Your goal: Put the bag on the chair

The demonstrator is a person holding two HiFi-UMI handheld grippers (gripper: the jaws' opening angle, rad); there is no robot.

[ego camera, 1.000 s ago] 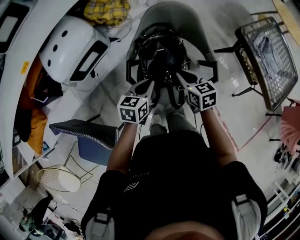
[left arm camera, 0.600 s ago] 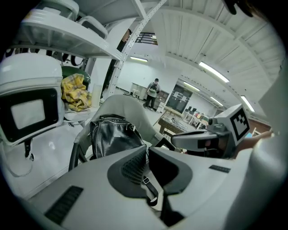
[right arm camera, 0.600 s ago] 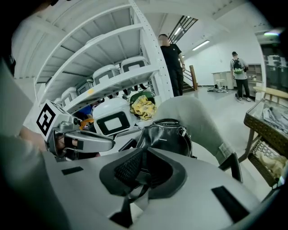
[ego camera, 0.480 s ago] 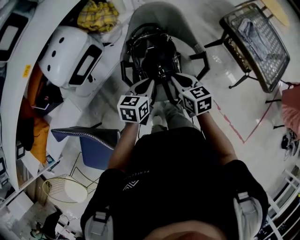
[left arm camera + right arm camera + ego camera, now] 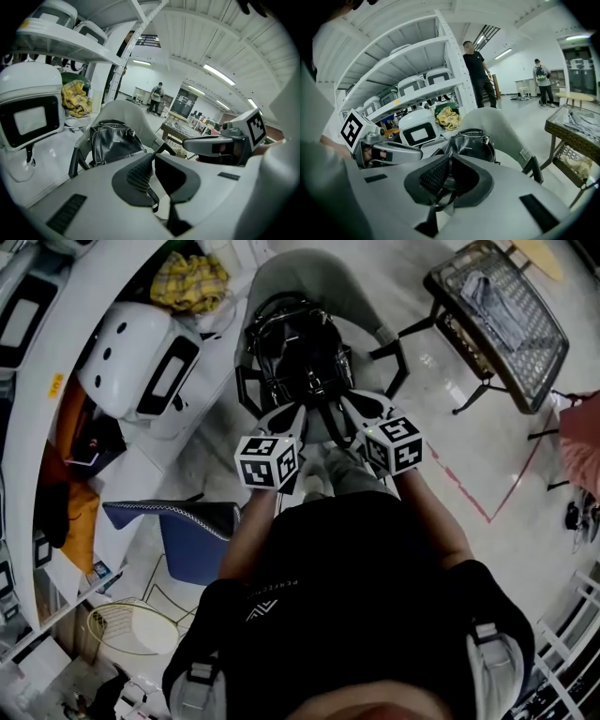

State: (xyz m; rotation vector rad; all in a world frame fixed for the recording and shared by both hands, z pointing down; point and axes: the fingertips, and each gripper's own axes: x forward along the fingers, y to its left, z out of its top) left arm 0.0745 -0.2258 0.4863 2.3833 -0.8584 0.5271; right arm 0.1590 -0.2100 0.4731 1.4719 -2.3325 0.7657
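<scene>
A black leather bag [image 5: 292, 354] sits on the seat of a grey shell chair [image 5: 319, 276], upright against its back. My left gripper [image 5: 298, 420] is at the bag's near side, shut on a thin black strap [image 5: 153, 196] that hangs from its jaws. My right gripper [image 5: 343, 414] is beside it, shut on looped black straps [image 5: 443, 193]. The left gripper view shows the bag [image 5: 114, 140] in the chair [image 5: 125, 108] ahead of the left gripper [image 5: 153, 165]. In the right gripper view, the bag [image 5: 472, 145] and chair [image 5: 499, 125] lie ahead of the right gripper [image 5: 449, 171].
A white boxy machine [image 5: 141, 360] and a yellow cloth [image 5: 192, 282] lie on the curved white shelf at left. A wire-top table [image 5: 497, 313] stands at right, and a blue chair [image 5: 178, 521] at lower left. Two people [image 5: 476, 70] stand in the background.
The chair, bag and both grippers have drifted slightly left in the head view. Both grippers keep their place at the bag's near side, still closed on the straps.
</scene>
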